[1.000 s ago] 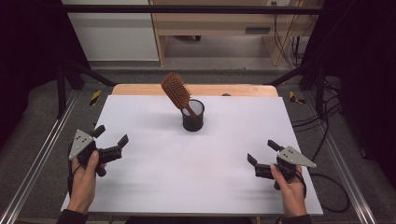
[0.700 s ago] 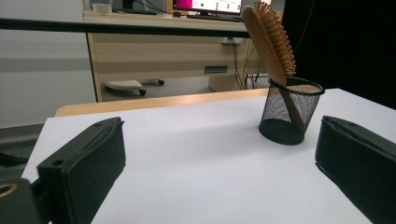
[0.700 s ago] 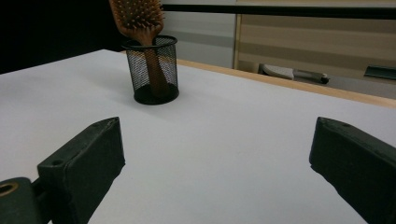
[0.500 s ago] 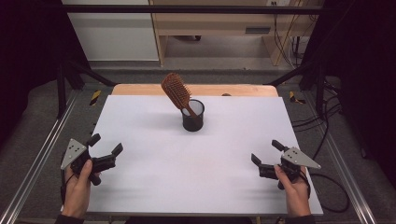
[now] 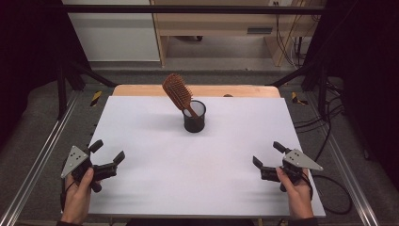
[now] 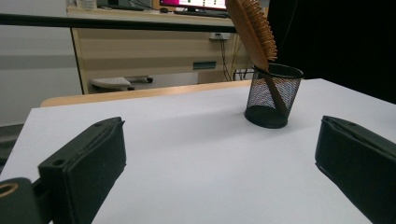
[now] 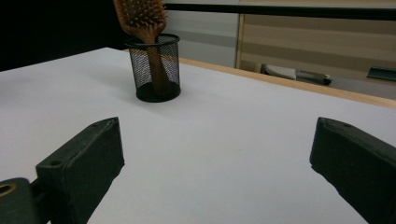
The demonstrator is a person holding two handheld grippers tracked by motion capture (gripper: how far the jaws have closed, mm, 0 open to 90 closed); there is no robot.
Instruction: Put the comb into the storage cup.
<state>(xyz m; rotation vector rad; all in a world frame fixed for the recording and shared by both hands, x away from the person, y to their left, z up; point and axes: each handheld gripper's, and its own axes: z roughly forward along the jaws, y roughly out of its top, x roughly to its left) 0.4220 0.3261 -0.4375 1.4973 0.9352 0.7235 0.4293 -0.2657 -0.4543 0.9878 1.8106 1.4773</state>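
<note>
Two grippers, left (image 5: 107, 158) and right (image 5: 266, 162), being held wide, empty | hairbrush (image 5: 178, 92) being propped in mesh cup (image 5: 194, 117) | probably light, stiff; best gripped below bristles, cup likely tipping.

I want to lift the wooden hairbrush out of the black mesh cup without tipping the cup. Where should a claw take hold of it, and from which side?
Probably grip the brown wooden paddle hairbrush at its neck, just above the rim of the black wire-mesh cup. Its handle is inside the cup and its head leans up and left, so come from above and pull along that lean.
</note>
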